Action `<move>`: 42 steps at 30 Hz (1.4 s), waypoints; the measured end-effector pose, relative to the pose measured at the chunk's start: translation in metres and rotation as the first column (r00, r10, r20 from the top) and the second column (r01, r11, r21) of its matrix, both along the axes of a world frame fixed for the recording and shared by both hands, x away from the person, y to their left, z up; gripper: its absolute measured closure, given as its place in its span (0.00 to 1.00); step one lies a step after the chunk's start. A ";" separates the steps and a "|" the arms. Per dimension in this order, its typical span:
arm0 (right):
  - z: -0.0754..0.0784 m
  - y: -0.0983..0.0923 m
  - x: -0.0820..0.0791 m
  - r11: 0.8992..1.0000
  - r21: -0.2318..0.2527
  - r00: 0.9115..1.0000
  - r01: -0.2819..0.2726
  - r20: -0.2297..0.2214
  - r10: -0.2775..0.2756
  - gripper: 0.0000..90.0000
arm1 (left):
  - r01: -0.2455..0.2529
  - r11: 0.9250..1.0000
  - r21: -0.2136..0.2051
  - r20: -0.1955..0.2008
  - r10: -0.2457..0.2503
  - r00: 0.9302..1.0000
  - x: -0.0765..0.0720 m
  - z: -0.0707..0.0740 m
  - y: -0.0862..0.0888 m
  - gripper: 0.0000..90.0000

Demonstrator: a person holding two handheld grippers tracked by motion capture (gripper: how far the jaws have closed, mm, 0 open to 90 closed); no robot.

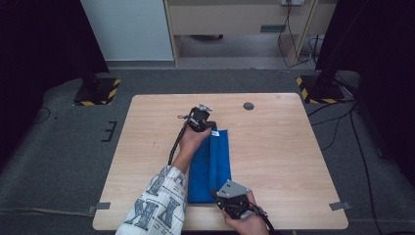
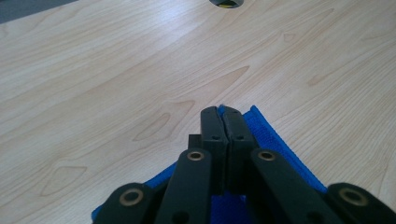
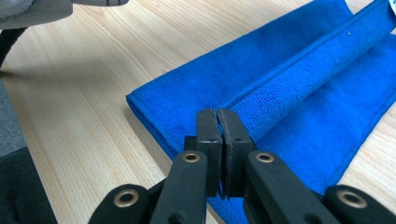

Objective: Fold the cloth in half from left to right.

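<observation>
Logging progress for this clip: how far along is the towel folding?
Done: blue towel already lies as a long folded strip. In hand: left tool shut at its far end, right tool shut at its near end, both on an edge. Left: any further fold, then release.

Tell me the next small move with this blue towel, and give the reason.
Probably open both sets of jaws and let go. The blue towel already lies folded lengthwise and flat on the table, while the left gripper is shut on its far end and the right gripper on its near end, so the fold looks laid down.
</observation>
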State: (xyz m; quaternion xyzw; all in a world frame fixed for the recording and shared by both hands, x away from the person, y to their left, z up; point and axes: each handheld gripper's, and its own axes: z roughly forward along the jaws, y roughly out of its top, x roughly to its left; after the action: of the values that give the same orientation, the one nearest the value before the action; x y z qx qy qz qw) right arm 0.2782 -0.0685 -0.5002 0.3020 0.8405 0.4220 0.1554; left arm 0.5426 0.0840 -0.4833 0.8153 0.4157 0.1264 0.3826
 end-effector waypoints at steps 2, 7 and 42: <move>0.000 -0.001 0.000 1.000 0.002 1.000 -0.001 0.000 0.001 0.98 | 0.003 1.000 -0.005 -0.003 -0.003 1.000 0.000 -0.001 -0.001 0.99; 0.003 -0.004 -0.001 1.000 0.005 1.000 0.001 0.004 -0.001 0.98 | 0.012 1.000 -0.010 0.000 -0.012 1.000 -0.001 -0.001 -0.004 0.99; -0.006 -0.027 0.006 0.997 -0.015 0.995 0.082 -0.057 -0.083 0.45 | 0.010 0.998 -0.070 0.039 -0.007 0.999 -0.004 -0.006 -0.023 0.46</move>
State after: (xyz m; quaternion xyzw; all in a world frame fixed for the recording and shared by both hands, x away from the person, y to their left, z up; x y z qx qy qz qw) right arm 0.2839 -0.0953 -0.5060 0.3475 0.8341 0.4012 0.1502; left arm 0.5383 0.0610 -0.4888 0.8006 0.4090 0.1261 0.4194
